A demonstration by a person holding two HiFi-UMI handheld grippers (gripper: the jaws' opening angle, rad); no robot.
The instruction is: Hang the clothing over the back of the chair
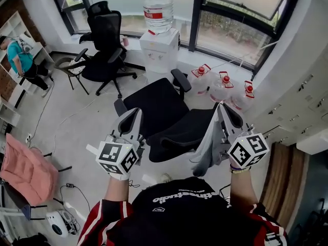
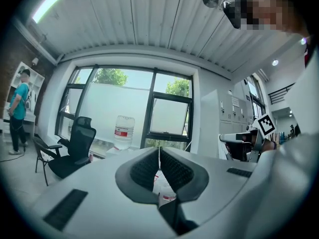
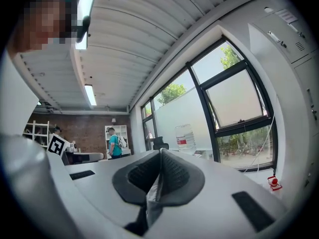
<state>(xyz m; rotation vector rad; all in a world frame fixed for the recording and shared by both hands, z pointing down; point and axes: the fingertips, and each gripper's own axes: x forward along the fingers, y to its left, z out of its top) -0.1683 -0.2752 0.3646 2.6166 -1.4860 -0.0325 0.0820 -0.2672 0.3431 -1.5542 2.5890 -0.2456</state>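
Office w/ pale floor (image 1: 77, 122) and big windows (image 1: 241, 29) ahead, water dispenser (image 1: 159, 45) under them; black chair (image 1: 154, 104) stands just in front of me, seat toward the glass, its back (image 1: 179, 135) nearest me and lying betw. my two grippers; R gripper (image 3: 160, 158) has its jaws clamped on the clothing (image 3: 151, 198), a fold of it squeezed betw. the pads; L gripper (image 2: 159, 158) has jaws together, only a thin slit, and I see no cloth in them; step in hand, I'd say, is bringing the clothing up to the chair, nothing draped yet; it hangs from my R gripper by the right end of the back, can't tell if it touches; next move prob. calls for lifting it above the top edge, carrying it across so part falls on the seat side and part on my side, then opening the R jaws; L gripper could help spread it along the edge; as for looks: light grey, thin, limp, pinched into a narrow crease at the pads and drooping in a slim strip below; most of it is hidden under my gripper, so what sort of garment it is I can't say.
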